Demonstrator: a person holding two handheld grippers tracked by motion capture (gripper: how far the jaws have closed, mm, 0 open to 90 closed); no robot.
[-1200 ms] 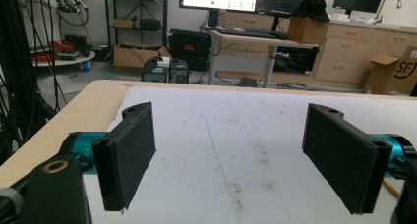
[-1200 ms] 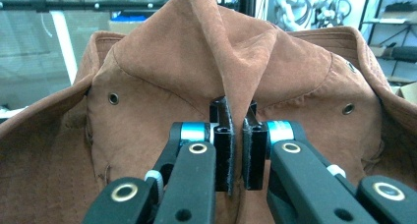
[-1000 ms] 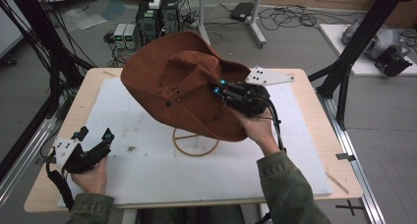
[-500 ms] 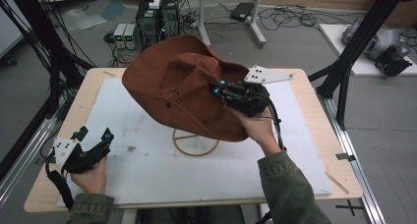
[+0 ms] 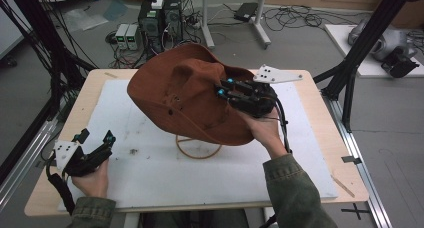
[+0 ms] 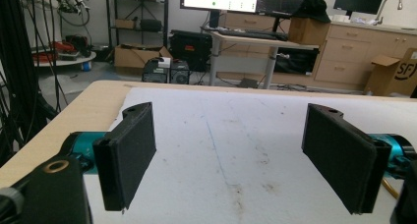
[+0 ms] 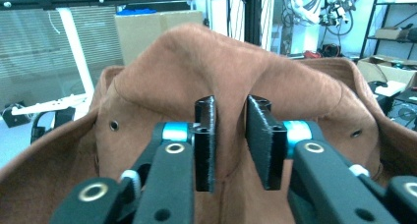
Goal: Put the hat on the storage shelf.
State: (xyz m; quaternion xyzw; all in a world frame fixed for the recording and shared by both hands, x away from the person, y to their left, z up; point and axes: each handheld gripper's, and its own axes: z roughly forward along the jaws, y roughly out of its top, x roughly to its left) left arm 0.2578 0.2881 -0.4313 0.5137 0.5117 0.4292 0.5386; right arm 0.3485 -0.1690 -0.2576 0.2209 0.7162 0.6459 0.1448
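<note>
A brown suede wide-brimmed hat [image 5: 185, 98] is held tilted in the air above the middle of the table. My right gripper [image 5: 221, 87] is shut on a fold of its crown. In the right gripper view the hat [image 7: 196, 71] fills the frame, and my right gripper [image 7: 231, 135] has its jaws close together with suede pinched between them. A thin wooden ring [image 5: 197, 158] lies on the white mat [image 5: 150, 183] just under the hat's lower brim. My left gripper [image 5: 95, 136] rests at the mat's front left, open. In its own view my left gripper [image 6: 228, 155] has nothing between its jaws.
The white mat covers most of the wooden table [image 5: 100, 83]. Black frame posts [image 5: 360, 53] stand at the table's right, and cables hang at its left. Computer boxes [image 5: 160, 13] and cables sit on the floor beyond the far edge.
The hat has sunk and tipped slightly toward the ring while staying in my right gripper. The left gripper has not moved.
</note>
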